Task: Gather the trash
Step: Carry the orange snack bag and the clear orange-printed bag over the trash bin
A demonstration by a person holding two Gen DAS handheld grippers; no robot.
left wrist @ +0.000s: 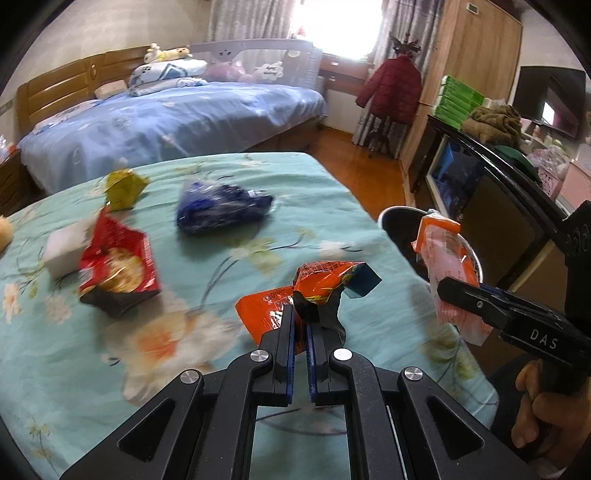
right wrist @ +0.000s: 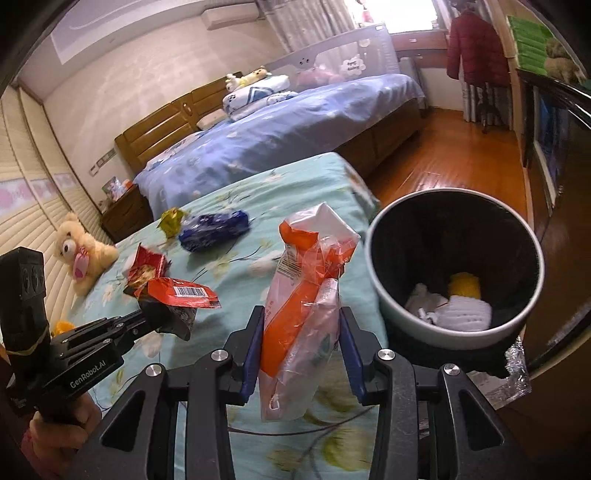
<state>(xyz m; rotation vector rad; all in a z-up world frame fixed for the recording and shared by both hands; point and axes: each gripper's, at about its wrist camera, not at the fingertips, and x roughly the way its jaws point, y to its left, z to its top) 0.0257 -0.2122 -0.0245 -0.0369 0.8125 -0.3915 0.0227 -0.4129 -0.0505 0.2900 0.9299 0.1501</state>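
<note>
Orange wrapper [left wrist: 317,284]: light, crinkly, slippery; left gripper [left wrist: 301,325] pinches its crumpled edge. Orange-and-white bag [right wrist: 306,295]: limp film, right gripper [right wrist: 301,332] clamps mid-body.

**I'm working in a home bedroom**

I see a wooden-framed bed [left wrist: 173,114] with blue bedding, pillows [left wrist: 166,74] and soft toys, a teddy bear [right wrist: 83,251], a red coat [left wrist: 393,88] on a stand, a wardrobe [left wrist: 476,48], and a curtained window [left wrist: 332,26].

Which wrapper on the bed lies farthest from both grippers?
The yellow wrapper, at the far end of the bed. The blue one and the red one lie nearer.
</note>
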